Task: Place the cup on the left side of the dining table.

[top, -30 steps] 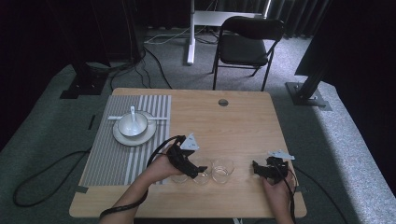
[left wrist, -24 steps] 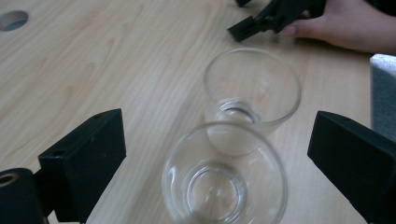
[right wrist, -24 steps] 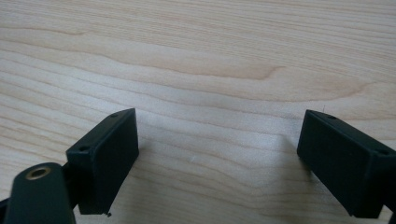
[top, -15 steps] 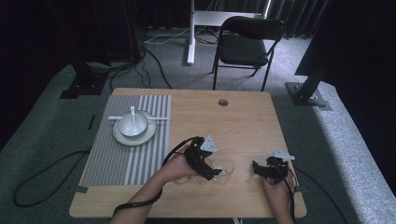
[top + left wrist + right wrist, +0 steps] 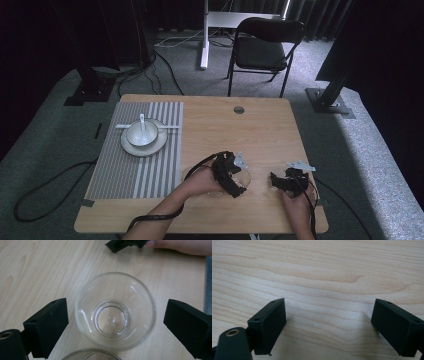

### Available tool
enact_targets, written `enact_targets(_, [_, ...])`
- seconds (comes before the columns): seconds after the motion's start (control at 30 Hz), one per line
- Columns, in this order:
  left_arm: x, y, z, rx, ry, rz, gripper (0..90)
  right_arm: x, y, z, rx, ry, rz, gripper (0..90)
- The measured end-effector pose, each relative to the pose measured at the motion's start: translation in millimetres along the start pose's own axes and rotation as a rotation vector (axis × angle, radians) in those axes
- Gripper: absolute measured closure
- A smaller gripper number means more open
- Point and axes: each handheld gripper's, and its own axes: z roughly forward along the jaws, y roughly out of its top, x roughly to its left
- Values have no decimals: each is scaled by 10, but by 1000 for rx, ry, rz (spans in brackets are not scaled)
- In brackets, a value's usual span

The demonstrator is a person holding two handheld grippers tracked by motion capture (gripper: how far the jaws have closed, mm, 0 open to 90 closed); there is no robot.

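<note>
The glasses are hard to make out from above, half hidden under the left gripper [image 5: 235, 181]. Its own view is clearer: a glass [image 5: 115, 310] stands on the counter [image 5: 37, 270] between its wide-spread fingers [image 5: 47, 326], touching neither, with a second glass [image 5: 91, 356] cut off at the bottom. The right gripper [image 5: 328, 327] is spread wide over bare wood.

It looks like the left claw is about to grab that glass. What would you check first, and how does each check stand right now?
1. Left gripper open: ok.
2. Glass between its fingers: ok.
3. Fingers touching the glass: not ok, gaps on both sides.
4. Glass upright and empty: ok.
5. Second glass close by, may get bumped: cannot tell.
6. Right gripper open over bare table, out of the way: ok.
</note>
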Motion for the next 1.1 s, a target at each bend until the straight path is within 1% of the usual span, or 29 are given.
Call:
enact_targets(0.03, [1,5,11,8,-9,-2,63,0,0,0,-1,0,0,122])
enact_targets(0.07, [-3,11,25,10,3,-7,63,0,0,0,0,0,0,122])
enact_targets(0.13, [-1,21,46,20,-5,-9,95,0,0,0,0,0,0,122])
enact_targets(0.17, [2,28,56,25,-2,-11,95,0,0,0,-1,0,0,122])
enact_targets(0.2, [4,37,71,36,-9,-15,95,0,0,0,-1,0,0,122])
enact_targets(0.23, [4,43,78,36,-10,-15,95,0,0,0,-1,0,0,122])
enact_targets(0.27, [3,55,90,43,-4,-19,95,0,0,0,0,0,-1,122])
enact_targets(0.3, [1,63,102,53,-14,-13,95,0,0,0,0,0,-1,122])
enact_targets(0.37, [-13,77,128,68,-12,-14,95,0,0,0,-1,0,0,122])
enact_targets(0.43, [-26,84,157,92,-3,-5,134,0,0,0,-1,0,0,122])
enact_targets(0.5, [-27,83,164,97,-4,-6,157,-1,0,0,-1,0,-1,122])
enact_targets(0.53, [-30,80,182,112,12,3,157,-1,0,0,-1,0,-1,122])
enact_targets(0.57, [-34,80,186,116,18,8,178,-1,-1,0,0,0,-2,122])
enact_targets(0.6, [-43,83,190,122,26,17,180,-1,-1,0,0,0,-2,122])
enact_targets(0.73, [-51,102,193,140,32,27,182,-1,0,0,0,0,-2,122])
enact_targets(0.8, [-49,108,195,141,36,17,183,-2,0,0,0,0,-2,122])
enact_targets(0.83, [-48,109,195,140,35,19,184,-1,0,0,0,0,-2,122])
enact_targets(0.9, [-43,110,194,136,39,6,186,-1,0,0,0,0,-2,122])
enact_targets(0.93, [-43,111,194,133,39,10,186,-1,0,0,0,0,-2,122])
enact_targets(0.97, [-42,109,193,131,49,5,186,-1,0,0,0,0,-1,122])
enact_targets(1.0, [-37,108,191,128,48,11,186,0,0,0,-1,0,-1,122])
enact_targets(1.03, [-25,105,186,114,48,-6,186,0,0,0,-1,0,0,122])
enact_targets(1.07, [-15,106,182,115,43,-7,186,0,0,1,-1,0,1,122])
enact_targets(1.1, [-11,104,175,104,48,-2,186,0,0,1,-1,0,0,122])
